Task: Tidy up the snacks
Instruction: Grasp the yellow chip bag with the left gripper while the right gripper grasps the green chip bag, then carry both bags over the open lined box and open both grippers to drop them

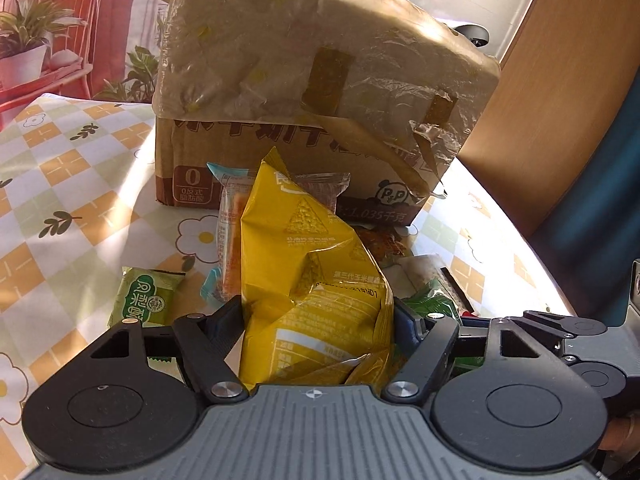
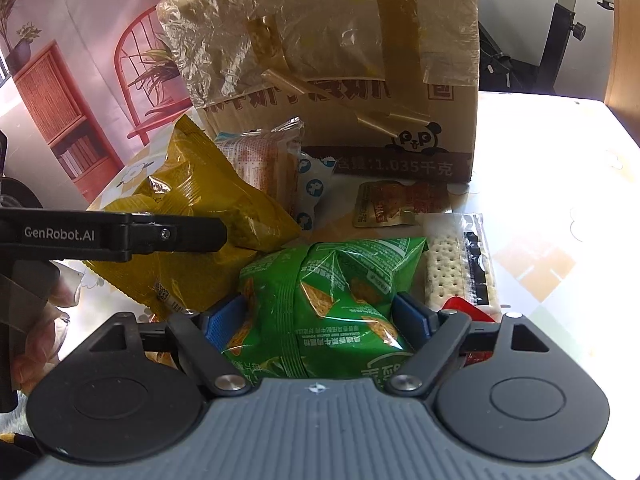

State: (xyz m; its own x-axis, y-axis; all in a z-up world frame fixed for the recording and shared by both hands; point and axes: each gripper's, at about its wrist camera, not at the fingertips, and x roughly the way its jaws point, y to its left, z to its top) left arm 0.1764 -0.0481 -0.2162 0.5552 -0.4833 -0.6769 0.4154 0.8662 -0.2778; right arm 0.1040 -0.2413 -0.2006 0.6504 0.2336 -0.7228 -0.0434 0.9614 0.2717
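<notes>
My left gripper (image 1: 318,316) is shut on a yellow chip bag (image 1: 308,280), which stands up between the fingers. The same yellow bag (image 2: 192,196) shows in the right wrist view, with the left gripper's finger (image 2: 180,236) across it. My right gripper (image 2: 320,316) is shut on a green chip bag (image 2: 328,296). A taped cardboard box (image 1: 320,92) stands just behind the snacks; it also shows in the right wrist view (image 2: 332,60).
Loose snacks lie before the box: a green pastry pack (image 1: 148,296), an orange-filled clear pack (image 1: 228,236), a white-blue wrapper (image 2: 314,188), a brown sauce pouch (image 2: 396,204), a cracker pack (image 2: 448,264). The checkered tablecloth (image 1: 72,184) covers the table. A wooden panel (image 1: 532,112) stands right.
</notes>
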